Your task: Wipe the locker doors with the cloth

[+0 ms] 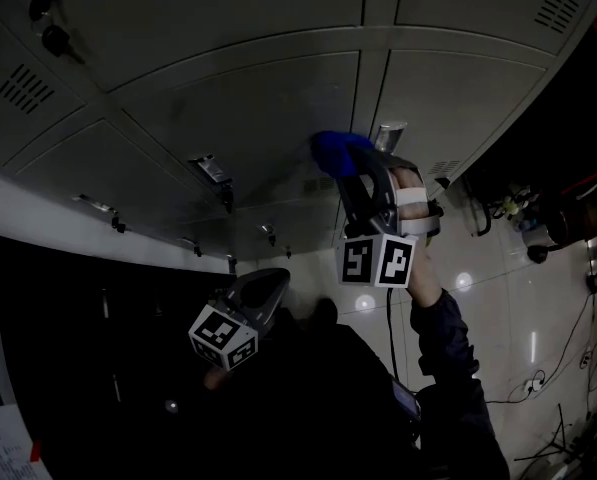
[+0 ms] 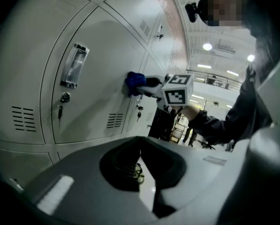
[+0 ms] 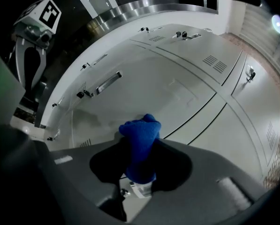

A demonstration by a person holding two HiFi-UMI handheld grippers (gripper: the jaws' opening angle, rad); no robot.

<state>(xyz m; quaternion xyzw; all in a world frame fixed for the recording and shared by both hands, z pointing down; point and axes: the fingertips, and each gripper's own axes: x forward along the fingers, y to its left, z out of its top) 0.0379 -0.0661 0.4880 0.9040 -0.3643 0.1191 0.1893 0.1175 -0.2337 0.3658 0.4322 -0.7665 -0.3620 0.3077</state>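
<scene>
Pressing the cloth (image 3: pixel 140 144) on the door (image 3: pixel 186 93), the right gripper (image 3: pixel 140 170) is clamping it (bunched, pointing to 12 o'clock); the left gripper (image 2: pixel 140 165), closed and empty, is hanging at 7 o'clock.

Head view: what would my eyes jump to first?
The bright blue cloth stands out most, clamped in the right gripper and held against a grey locker door near the picture's middle. Next comes the left gripper, lower down, with its black-and-white marker cube and its jaws shut on nothing.
</scene>
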